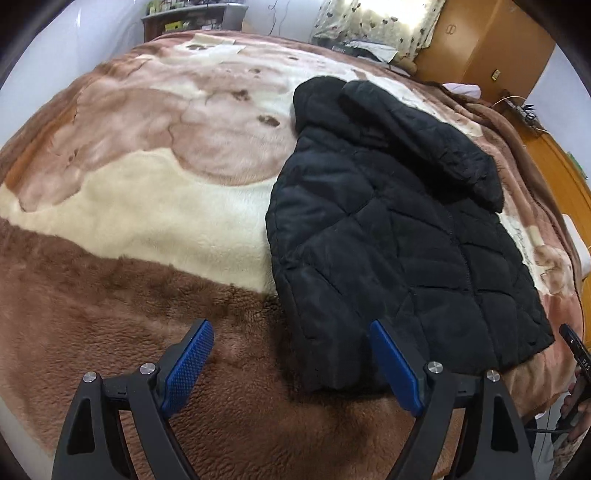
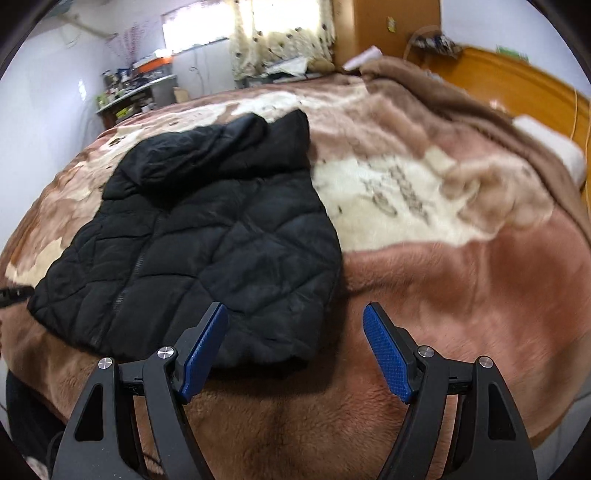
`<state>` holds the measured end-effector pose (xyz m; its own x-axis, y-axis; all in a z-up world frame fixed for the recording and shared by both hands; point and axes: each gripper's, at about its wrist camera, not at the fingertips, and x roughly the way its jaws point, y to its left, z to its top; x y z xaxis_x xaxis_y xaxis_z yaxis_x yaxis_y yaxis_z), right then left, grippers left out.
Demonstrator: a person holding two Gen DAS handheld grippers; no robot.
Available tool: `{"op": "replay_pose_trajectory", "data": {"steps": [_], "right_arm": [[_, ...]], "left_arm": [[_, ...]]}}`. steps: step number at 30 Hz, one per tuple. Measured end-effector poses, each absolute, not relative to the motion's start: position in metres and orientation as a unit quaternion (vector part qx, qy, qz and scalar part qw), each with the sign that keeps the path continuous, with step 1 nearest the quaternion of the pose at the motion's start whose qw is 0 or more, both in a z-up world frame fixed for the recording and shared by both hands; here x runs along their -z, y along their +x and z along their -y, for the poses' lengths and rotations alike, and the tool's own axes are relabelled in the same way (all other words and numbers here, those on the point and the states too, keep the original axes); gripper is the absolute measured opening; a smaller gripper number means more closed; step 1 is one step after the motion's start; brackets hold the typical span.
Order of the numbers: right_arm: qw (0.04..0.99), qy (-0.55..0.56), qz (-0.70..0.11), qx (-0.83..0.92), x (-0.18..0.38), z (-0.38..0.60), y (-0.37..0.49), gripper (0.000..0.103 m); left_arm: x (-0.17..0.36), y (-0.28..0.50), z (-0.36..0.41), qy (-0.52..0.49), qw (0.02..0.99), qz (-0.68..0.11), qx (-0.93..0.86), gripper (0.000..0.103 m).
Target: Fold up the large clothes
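A black quilted hooded jacket point(image 1: 388, 229) lies flat on the bed, with its sleeves folded in and its hood point(image 1: 369, 110) toward the far side. My left gripper point(image 1: 291, 332) is open just above the blanket, and the jacket's near left corner sits between its blue pads point(image 1: 188, 365) without touching them. In the right wrist view the jacket point(image 2: 207, 236) is left of centre. My right gripper point(image 2: 295, 314) is open over the near right corner of the jacket, and nothing is pinched. The hem runs between the two grippers.
A plush brown and cream blanket point(image 1: 147, 206) covers the whole bed. A wooden headboard point(image 2: 517, 81) and a white pillow point(image 2: 550, 147) are at the right. A cluttered shelf point(image 2: 136, 85) and a curtained window point(image 2: 280, 33) stand beyond the bed. A hand point(image 1: 576, 402) shows at the right edge.
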<state>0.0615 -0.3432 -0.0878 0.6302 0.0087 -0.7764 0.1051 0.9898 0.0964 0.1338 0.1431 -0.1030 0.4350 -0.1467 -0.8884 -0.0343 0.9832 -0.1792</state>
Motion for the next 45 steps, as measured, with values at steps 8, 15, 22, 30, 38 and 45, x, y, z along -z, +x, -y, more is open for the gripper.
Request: {"op": "replay_pose_trajectory", "data": {"steps": [8,15,22,30,38,45], "right_arm": [[0.887,0.075,-0.455,0.018,0.121,0.355,0.08,0.076],[0.879,0.067,-0.472,0.0,0.138,0.349,0.09,0.076],[0.869,0.074,-0.49,-0.013,0.149,0.343,0.096,0.076],[0.869,0.071,-0.49,-0.012,0.15,0.338,0.097,0.054],[0.875,0.073,-0.478,-0.023,0.139,0.336,0.093,0.025],[0.894,0.072,-0.442,-0.029,0.11,0.328,0.081,0.019]], "left_arm": [[0.132,0.15,-0.135,-0.082,0.83,-0.55,0.026,0.089],[0.149,0.162,-0.13,-0.101,0.816,-0.569,0.027,0.089],[0.155,0.16,-0.121,-0.072,0.82,-0.567,0.026,0.089],[0.165,0.16,-0.124,-0.107,0.805,-0.582,0.031,0.071],[0.144,0.157,-0.111,-0.097,0.815,-0.569,0.05,0.029],[0.102,0.142,-0.1,-0.082,0.841,-0.53,0.062,0.022]]}}
